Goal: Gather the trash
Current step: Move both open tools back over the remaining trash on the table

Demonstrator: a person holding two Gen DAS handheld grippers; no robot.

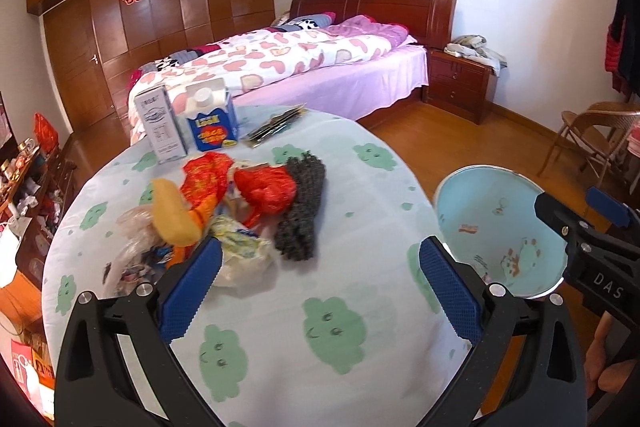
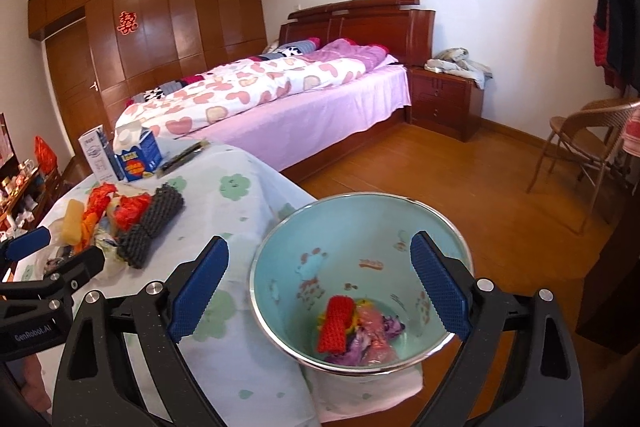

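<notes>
From the left wrist view, your left claw (image 1: 320,291) hangs over the desk (image 1: 360,227) with its blue pads spread wide apart and nothing between them, only cloud-patterned cloth showing below. Just beyond its left pad lies the trash pile (image 1: 224,203): crumpled red and orange wrappers, a yellow piece, clear plastic, and a dark grey foam roll (image 1: 304,203) resting against its right side. The heap is bunched together near the desk's middle, likely so either claw can reach it. Two cartons (image 1: 188,123) stand upright behind it, beside some flat dark packets (image 1: 276,127). The pale blue bin (image 1: 500,227) sits off the desk's right edge, close enough to drop things in. From the right wrist view, your right claw (image 2: 320,287) is also spread wide and empty, hovering above the bin's (image 2: 360,239) open mouth. At the bottom of the bin lie a red knitted piece (image 2: 336,323) and purple and pink scraps (image 2: 372,339). The pile (image 2: 116,219) remains on the desk to the left.
</notes>
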